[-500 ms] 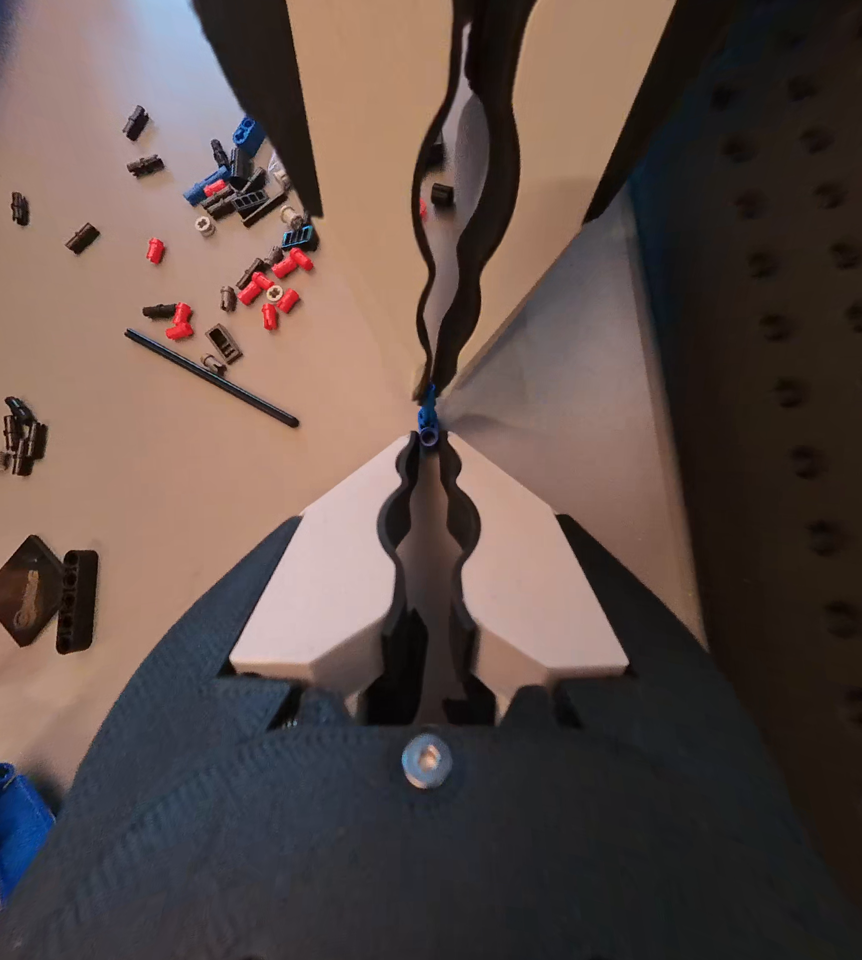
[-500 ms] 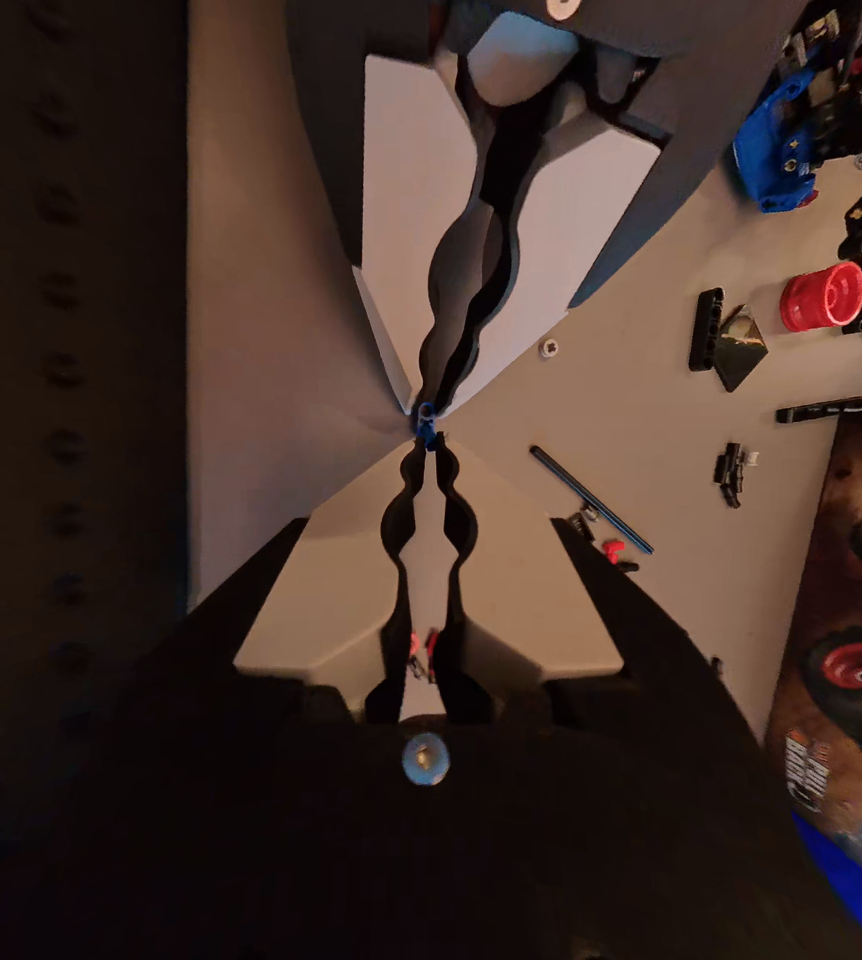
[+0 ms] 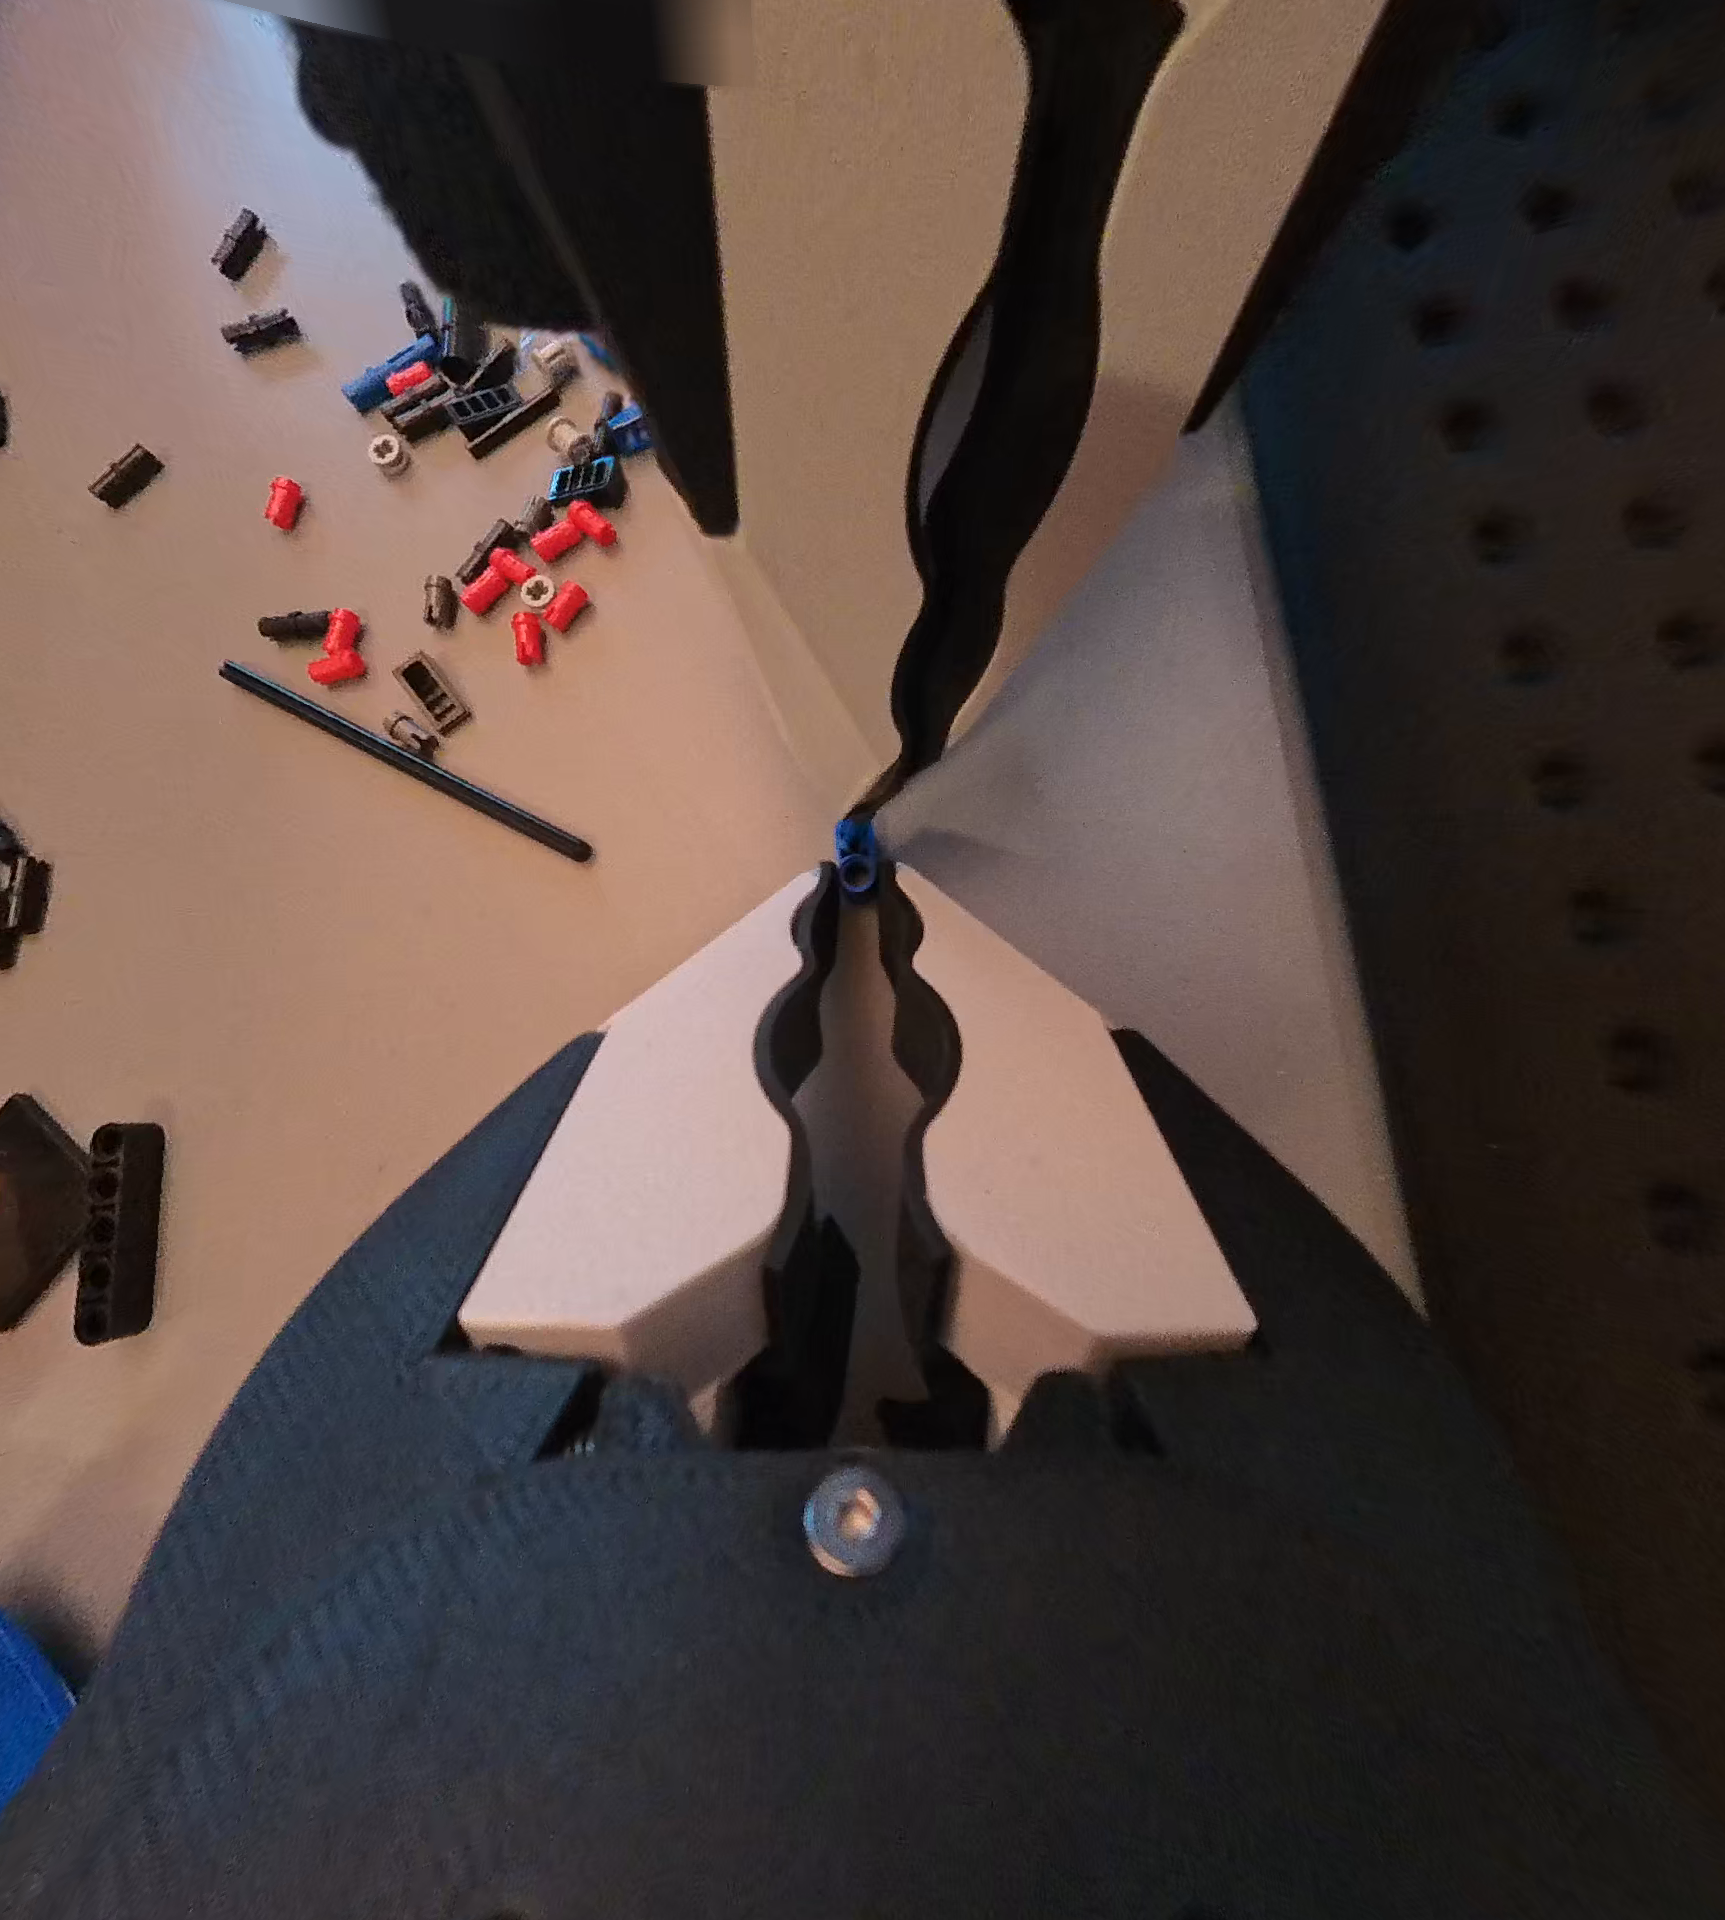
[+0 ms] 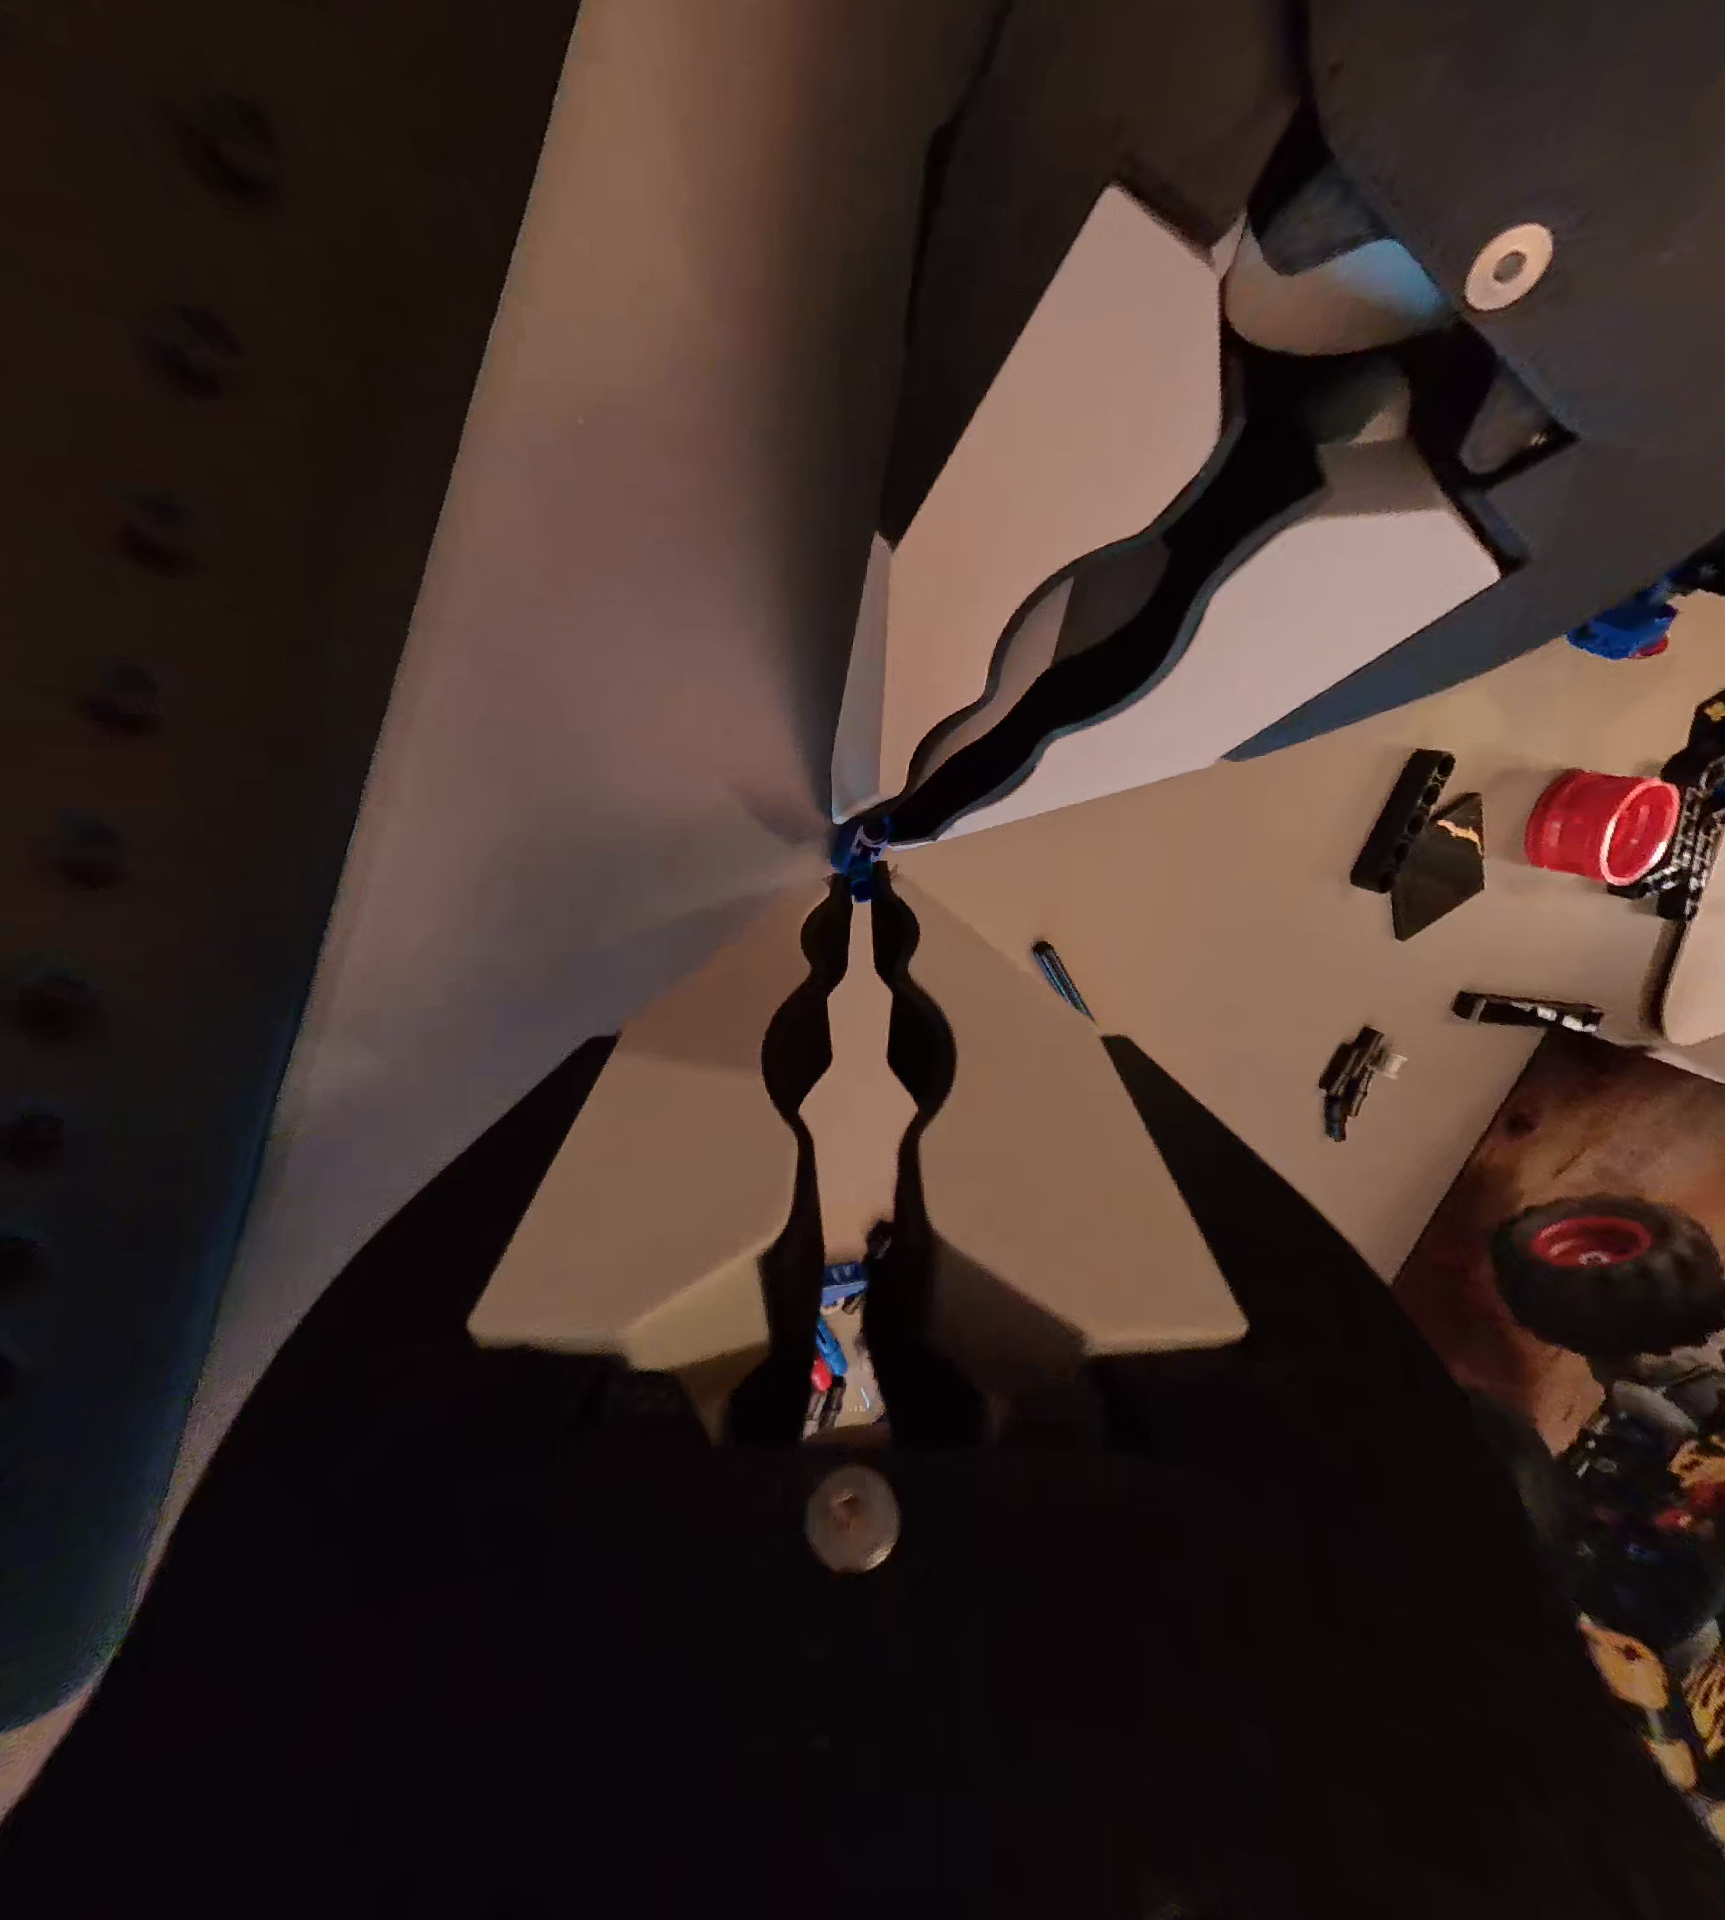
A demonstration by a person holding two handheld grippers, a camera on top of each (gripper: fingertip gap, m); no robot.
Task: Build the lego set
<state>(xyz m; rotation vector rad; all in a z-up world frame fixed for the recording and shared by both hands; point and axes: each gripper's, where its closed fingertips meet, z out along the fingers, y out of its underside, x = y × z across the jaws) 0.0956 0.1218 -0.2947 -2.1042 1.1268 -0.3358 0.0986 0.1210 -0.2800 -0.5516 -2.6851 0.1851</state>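
beige worktop (image 3: 162,987), loose pieces at ten o'clock; both grippers' jaws stay clamped tip-to-tip on the blue pin (image 3: 855,871), the right gripper (image 4: 856,885) now tilted; transfer probably under way.

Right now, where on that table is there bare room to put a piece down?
Bare table lies between the long black axle and the black beam. Beyond the axle, the red and black pins crowd together.

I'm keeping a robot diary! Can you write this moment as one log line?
left gripper: shut on blue pin | right gripper: shut on blue pin | tip to tip above table
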